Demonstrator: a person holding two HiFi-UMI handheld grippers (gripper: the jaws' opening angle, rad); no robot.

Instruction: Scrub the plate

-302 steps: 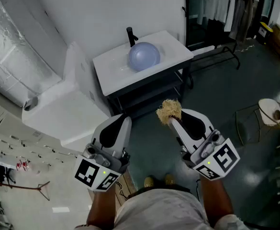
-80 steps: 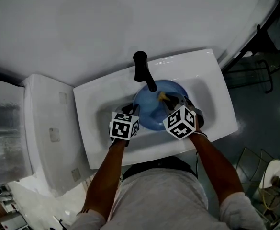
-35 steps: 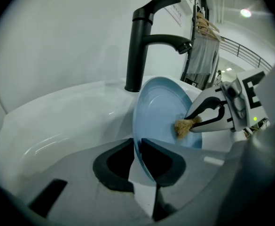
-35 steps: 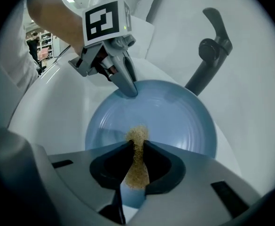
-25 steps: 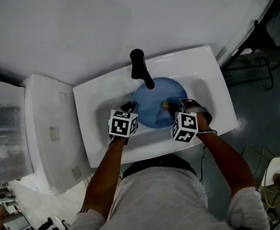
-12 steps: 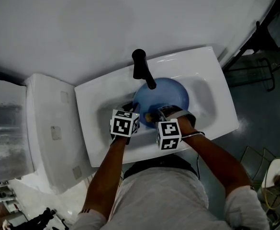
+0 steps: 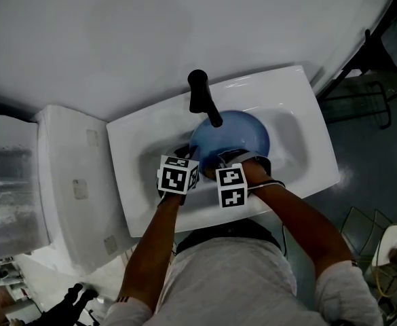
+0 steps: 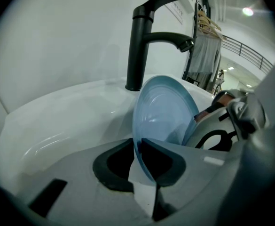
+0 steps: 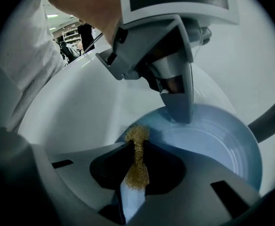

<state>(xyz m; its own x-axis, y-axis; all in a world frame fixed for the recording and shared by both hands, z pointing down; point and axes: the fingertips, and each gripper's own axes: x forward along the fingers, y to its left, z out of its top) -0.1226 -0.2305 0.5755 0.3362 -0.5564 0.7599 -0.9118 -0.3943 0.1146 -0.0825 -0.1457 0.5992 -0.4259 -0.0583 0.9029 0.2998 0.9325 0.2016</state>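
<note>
A light blue plate [image 7: 237, 136] stands tilted in the white sink [image 7: 300, 138], below the black faucet [image 7: 201, 97]. My left gripper [image 7: 186, 156] is shut on the plate's left rim; the rim runs between its pads in the left gripper view, where the plate [image 8: 164, 111] rises ahead. My right gripper [image 9: 136, 150] is shut on a tan fibre scrubber [image 9: 137, 161], whose tip sits at the plate's near rim [image 9: 146, 128]. In the head view the right gripper [image 7: 220, 163] is close beside the left one, at the plate's lower left edge.
The faucet [image 8: 142, 41] stands just behind the plate, and its spout reaches over it. The sink wall [image 8: 57, 121] curves round on the left. A white unit [image 7: 69, 182] adjoins the sink's left side, and a dark rack [image 7: 361, 94] stands on the floor at the right.
My right gripper with the scrubber has moved left across the plate, from its right side to its lower left edge next to the left gripper. The left gripper and plate stayed still.
</note>
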